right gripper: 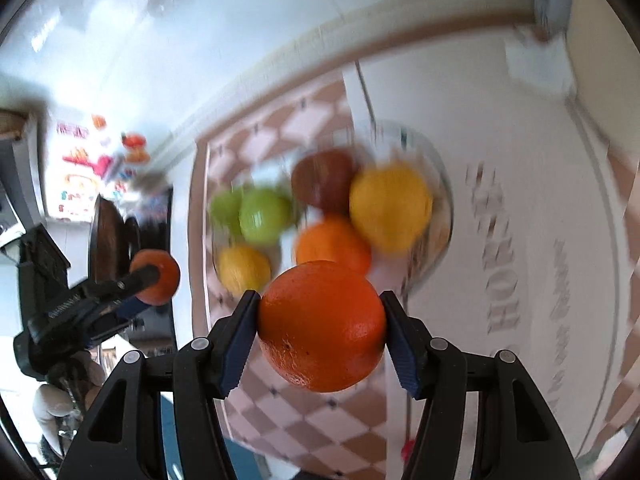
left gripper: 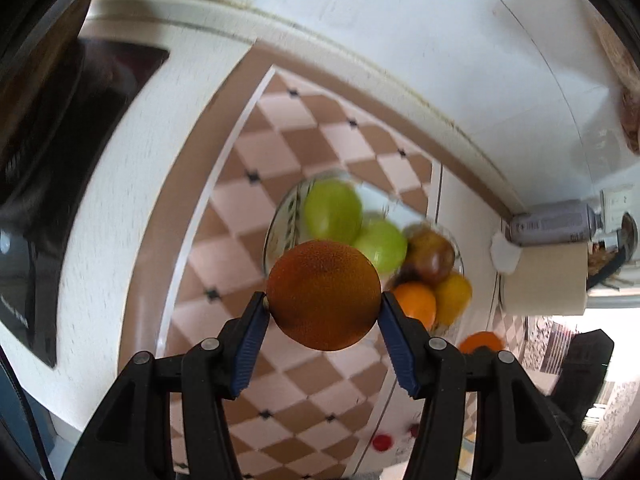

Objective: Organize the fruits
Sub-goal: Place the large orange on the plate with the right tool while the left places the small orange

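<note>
My left gripper (left gripper: pixel 323 306) is shut on an orange (left gripper: pixel 323 294) that looks dark in shadow, held above the table. My right gripper (right gripper: pixel 321 314) is shut on a bright orange (right gripper: pixel 322 326). Below both sits a glass bowl (left gripper: pixel 276 220) with two green apples (left gripper: pixel 334 210), a dark red apple (left gripper: pixel 432 256), an orange (left gripper: pixel 414 304) and a yellow lemon (left gripper: pixel 454 292). In the right wrist view the bowl (right gripper: pixel 440 200) also shows a second lemon (right gripper: pixel 244 268). The left gripper (right gripper: pixel 154 278) with its orange (right gripper: pixel 160 276) appears at the left there.
A checkered brown and pink tablecloth (left gripper: pixel 256 216) covers the table. A roll of paper towel (left gripper: pixel 544 280) and a spray can (left gripper: pixel 552 226) lie at the right. A dark stove top (left gripper: pixel 60 128) is at the left. Another orange (left gripper: pixel 480 342) shows beside the right finger.
</note>
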Tool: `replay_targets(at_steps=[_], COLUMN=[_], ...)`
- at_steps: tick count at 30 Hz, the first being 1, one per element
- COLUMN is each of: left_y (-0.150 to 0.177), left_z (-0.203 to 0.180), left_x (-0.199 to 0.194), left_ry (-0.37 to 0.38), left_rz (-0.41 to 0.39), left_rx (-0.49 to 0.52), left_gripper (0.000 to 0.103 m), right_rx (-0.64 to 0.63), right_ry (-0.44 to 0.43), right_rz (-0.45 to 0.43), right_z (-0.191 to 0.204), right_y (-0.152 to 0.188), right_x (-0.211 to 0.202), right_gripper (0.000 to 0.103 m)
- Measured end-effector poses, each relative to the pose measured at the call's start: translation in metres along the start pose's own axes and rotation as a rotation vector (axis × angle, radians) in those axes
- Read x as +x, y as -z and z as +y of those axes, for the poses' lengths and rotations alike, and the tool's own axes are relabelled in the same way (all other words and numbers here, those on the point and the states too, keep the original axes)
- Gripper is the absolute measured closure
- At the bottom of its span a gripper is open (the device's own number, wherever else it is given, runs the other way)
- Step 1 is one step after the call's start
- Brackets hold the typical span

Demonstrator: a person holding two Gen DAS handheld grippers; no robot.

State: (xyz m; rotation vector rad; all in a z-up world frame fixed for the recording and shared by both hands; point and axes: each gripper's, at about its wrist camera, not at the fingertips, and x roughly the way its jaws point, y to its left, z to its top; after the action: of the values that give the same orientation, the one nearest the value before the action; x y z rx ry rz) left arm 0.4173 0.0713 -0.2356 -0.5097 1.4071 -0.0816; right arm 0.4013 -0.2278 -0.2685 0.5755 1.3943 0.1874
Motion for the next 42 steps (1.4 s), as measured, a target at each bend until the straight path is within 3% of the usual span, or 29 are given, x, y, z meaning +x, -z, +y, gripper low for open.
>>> replay_targets(at_steps=[6, 13, 21, 24, 32, 34, 36, 37, 38, 39, 42], left_y=[-0.030, -0.039, -0.028, -0.023, -0.021, -0.021, -0.021, -0.020, -0.020, -0.019, -0.015], left_z=[-0.001, 0.004, 0.008, 0.011, 0.013, 0.011, 0.006, 0.003, 0.001, 0.000, -0.004], left_x=[0.036, 0.062, 0.068, 0.076, 0.079, 0.073, 0.068, 0.066, 0.064, 0.062, 0.059], left_ry=[-0.087, -0.126, -0.117, -0.110, -0.121, -0.134, -0.153, -0.161, -0.169, -0.174, -0.188], left_rz=[0.047, 0.106, 0.173, 0.206, 0.216, 0.203, 0.181, 0.172, 0.163, 0.157, 0.146], left_rx=[0.016, 0.017, 0.009, -0.001, -0.024, -0.006, 0.019, 0.033, 0.046, 0.054, 0.078], left_gripper=[0.050, 0.049, 0.049, 0.049, 0.048, 0.048, 0.036, 0.020, 0.015, 0.015, 0.015], right_rx=[-0.035, -0.072, -0.121, -0.070, -0.037, -0.035, -0.036, -0.048, -0.064, -0.079, -0.107], right_ry=[0.125, 0.236, 0.238, 0.232, 0.192, 0.194, 0.212, 0.245, 0.269, 0.288, 0.314], right_rz=[-0.096, -0.062, 0.004, 0.036, 0.068, 0.064, 0.049, 0.032, 0.021, 0.010, -0.012], right_z=[-0.004, -0.020, -0.017, -0.024, -0.031, -0.030, -0.029, -0.027, -0.024, -0.020, -0.011], right_y=[-0.061, -0.113, -0.118, -0.119, -0.123, -0.122, -0.120, -0.117, -0.115, -0.112, -0.102], right_x=[-0.010, 0.035, 0.073, 0.075, 0.077, 0.075, 0.070, 0.065, 0.061, 0.058, 0.047], right_gripper=[0.040, 0.040, 0.040, 0.039, 0.036, 0.029, 0.021, 0.021, 0.019, 0.013, 0.011])
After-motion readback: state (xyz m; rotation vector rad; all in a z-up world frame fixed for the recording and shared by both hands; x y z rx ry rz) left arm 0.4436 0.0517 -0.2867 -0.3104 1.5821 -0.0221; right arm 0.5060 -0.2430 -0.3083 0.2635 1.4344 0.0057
